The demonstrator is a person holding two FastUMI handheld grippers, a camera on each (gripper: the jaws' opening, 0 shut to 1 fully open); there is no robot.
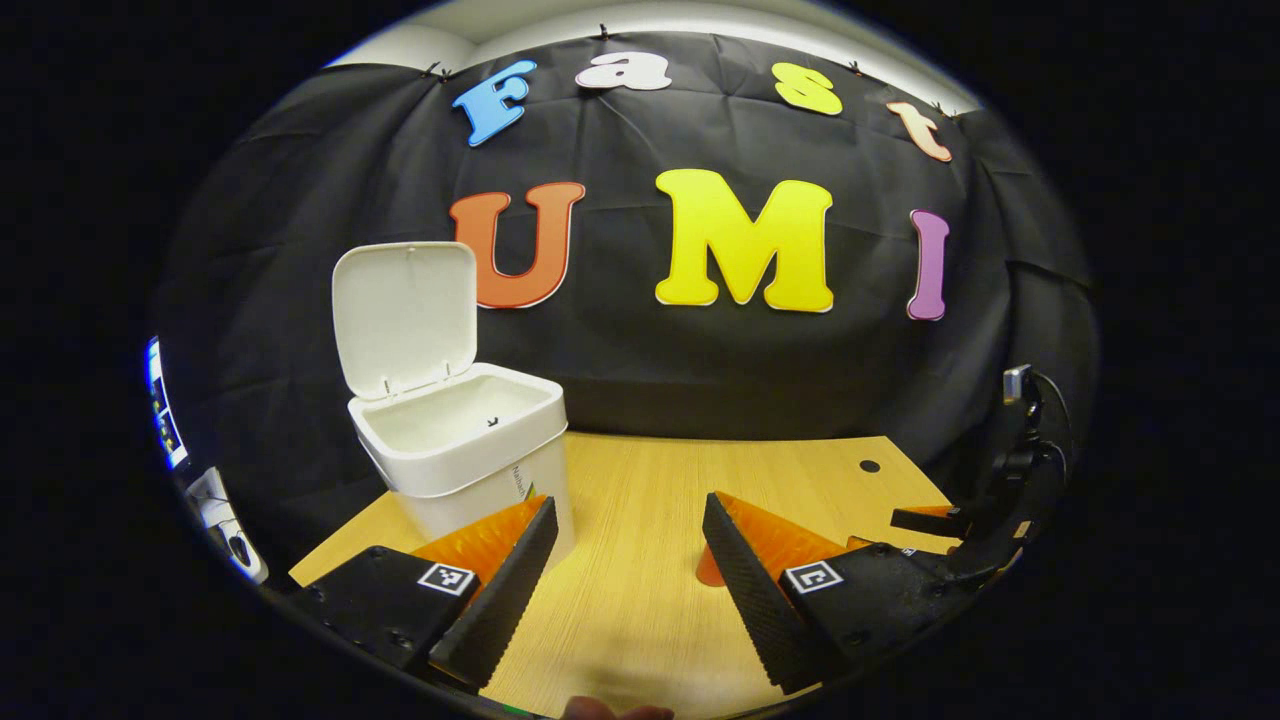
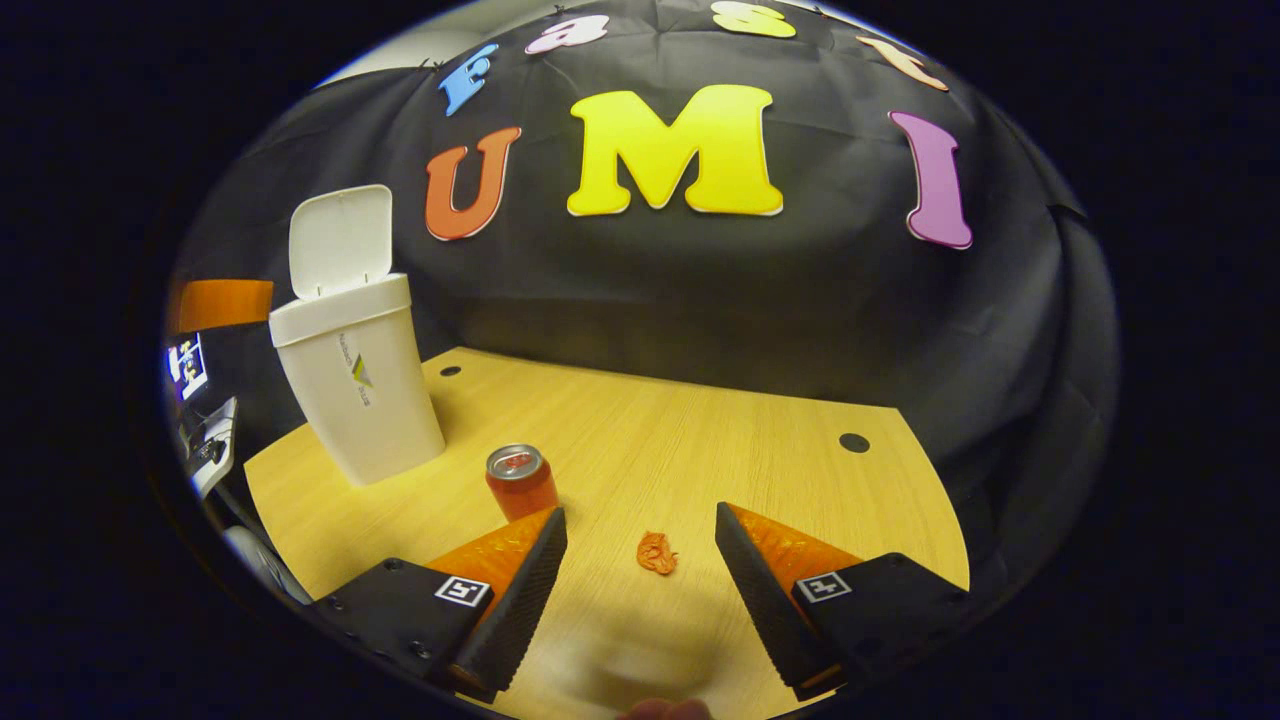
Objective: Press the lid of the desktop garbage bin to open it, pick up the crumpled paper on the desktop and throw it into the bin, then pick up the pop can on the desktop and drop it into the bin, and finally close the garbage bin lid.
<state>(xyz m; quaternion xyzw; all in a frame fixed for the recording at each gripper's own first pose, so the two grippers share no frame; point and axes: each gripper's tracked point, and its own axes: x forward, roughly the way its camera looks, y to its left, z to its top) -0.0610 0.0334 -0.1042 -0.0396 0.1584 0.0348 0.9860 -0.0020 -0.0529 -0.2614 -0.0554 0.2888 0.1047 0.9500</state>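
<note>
In the left gripper view, the left claw (image 1: 625,545) sits at the bottom of the frame with its two fingers spread well apart and nothing between them, only bare wood of the tabletop (image 1: 650,480). The white garbage bin (image 1: 470,460) stands at centre left of the frame, just behind the left-hand finger, which overlaps its lower front. Its lid (image 1: 405,315) is swung up and stands nearly upright behind the open mouth, against the black cloth wall (image 1: 640,370). The inside of the bin that can be seen looks white and bare; its bottom is hidden. At the right edge of this frame, part of the other gripper's dark body with a cable shows beside the tabletop's right corner.

In the right gripper view, the right claw (image 2: 640,545) is also at the bottom of the frame, fingers apart and gripping nothing. The crumpled paper (image 2: 657,552), a small orange wad, lies on the tabletop in the gap between the two fingers, slightly nearer the left-hand one, touching neither. The pop can (image 2: 521,482) stands upright just above the tip of the left-hand finger, left of the paper and apart from it. The bin appears at the left of this frame, well apart from the can, lid raised. A round hole (image 2: 854,442) is in the tabletop at right of centre.
</note>
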